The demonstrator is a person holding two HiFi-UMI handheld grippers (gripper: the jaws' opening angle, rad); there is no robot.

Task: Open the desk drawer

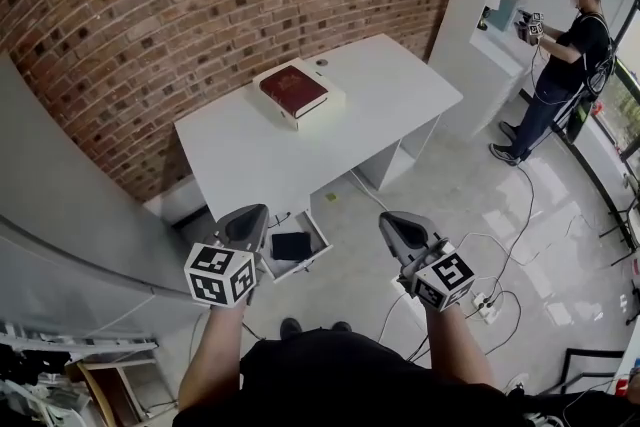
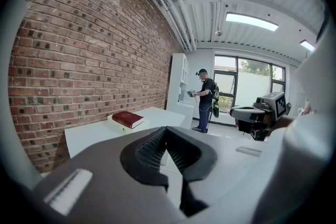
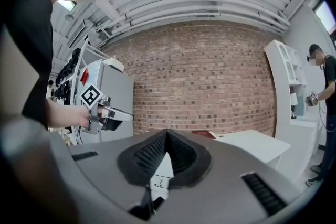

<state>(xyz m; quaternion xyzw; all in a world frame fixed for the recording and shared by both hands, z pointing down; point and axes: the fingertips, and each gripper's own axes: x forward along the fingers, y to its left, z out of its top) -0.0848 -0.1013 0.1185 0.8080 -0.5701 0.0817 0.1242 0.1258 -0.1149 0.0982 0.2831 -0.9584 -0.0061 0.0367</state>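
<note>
The left tool and right tool are hanging closed, empty; the drawer is already sitting open; holding clear is looking best.

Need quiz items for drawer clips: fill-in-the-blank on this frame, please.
1. The book on the desk is ____.
2. The drawer under it stands ____.
3. The left gripper and right gripper are both ____.
4. The wall behind is ____.
Missing: red; open; shut; brick.
</note>
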